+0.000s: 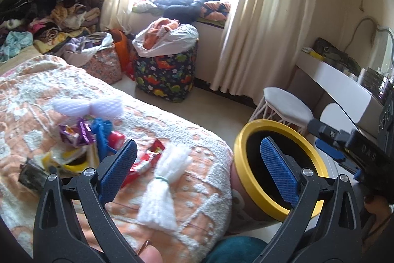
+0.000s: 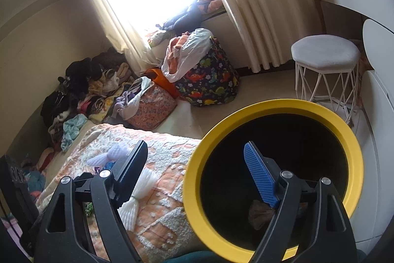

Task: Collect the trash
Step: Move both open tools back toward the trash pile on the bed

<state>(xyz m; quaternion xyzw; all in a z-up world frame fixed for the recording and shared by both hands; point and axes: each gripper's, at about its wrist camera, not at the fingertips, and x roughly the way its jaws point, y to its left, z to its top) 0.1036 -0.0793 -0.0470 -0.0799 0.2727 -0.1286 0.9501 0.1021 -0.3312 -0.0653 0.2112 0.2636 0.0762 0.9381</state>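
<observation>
Both grippers, left gripper [image 1: 202, 176] and right gripper [image 2: 197, 176], are hanging open and empty, so the left should be reaching for the white foam net tied with a green band [image 1: 163, 183] and carrying it right over the round yellow-rimmed black bin [image 2: 354, 139].

The yellow-rimmed bin [image 2: 273, 179] stands open-mouthed just beside the bed edge [image 1: 221, 164], bare floor [image 2: 258, 88] beyond, bounded by stool [image 2: 325, 53], dinosaur-print basket [image 2: 209, 83] and white desk [image 1: 332, 80].

Two black hand-held grippers with blue pads

The left gripper [image 1: 199, 171] and right gripper [image 2: 197, 174] are showing black plastic arms, silver screws and ridged blue finger pads [image 1: 279, 173].
</observation>
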